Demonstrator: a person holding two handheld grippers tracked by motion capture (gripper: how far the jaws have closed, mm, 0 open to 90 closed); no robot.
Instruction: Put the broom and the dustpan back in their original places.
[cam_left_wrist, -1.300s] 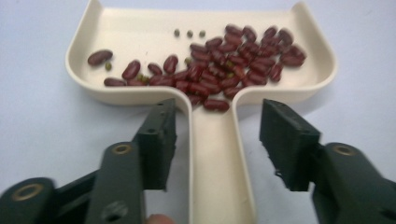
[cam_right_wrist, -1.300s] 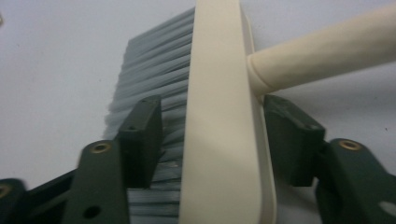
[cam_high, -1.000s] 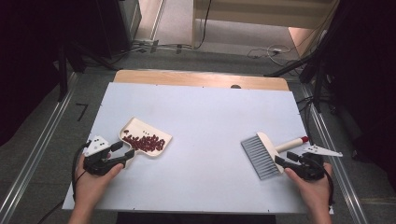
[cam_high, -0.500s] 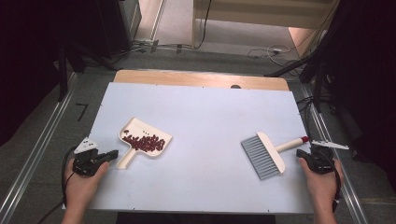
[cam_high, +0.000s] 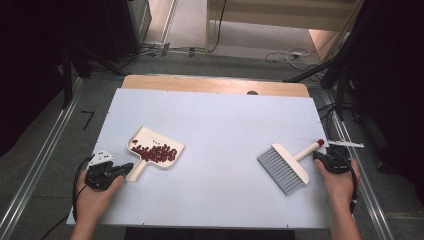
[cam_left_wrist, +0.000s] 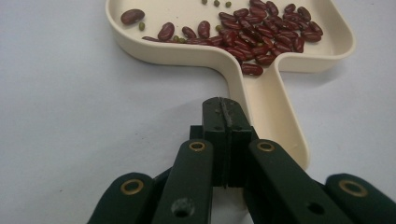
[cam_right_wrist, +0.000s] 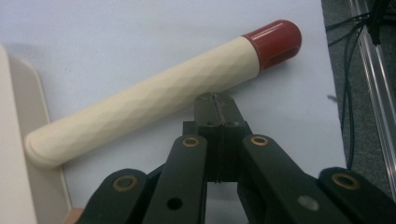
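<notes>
Jaws pressed together on nothing, left gripper (cam_high: 116, 171) resting just short of the cream dustpan (cam_high: 155, 152) handle near the table (cam_high: 220, 115) front-left corner; right gripper (cam_high: 324, 159) likewise closed and empty, tips just beside the brush (cam_high: 285, 167) handle at the right edge. Wide bare tabletop between the two tools and toward the wooden far strip (cam_high: 215, 84). Seen from the left gripper (cam_left_wrist: 223, 123) view: red beans (cam_left_wrist: 261, 35) heaped in the pan (cam_left_wrist: 224, 58), a few small green ones among them, lost from overhead. Seen from the right gripper (cam_right_wrist: 215, 119) view: faceted cream handle (cam_right_wrist: 144, 100) with red cap (cam_right_wrist: 275, 39); brush head cut off at frame left, bristles unseen.
</notes>
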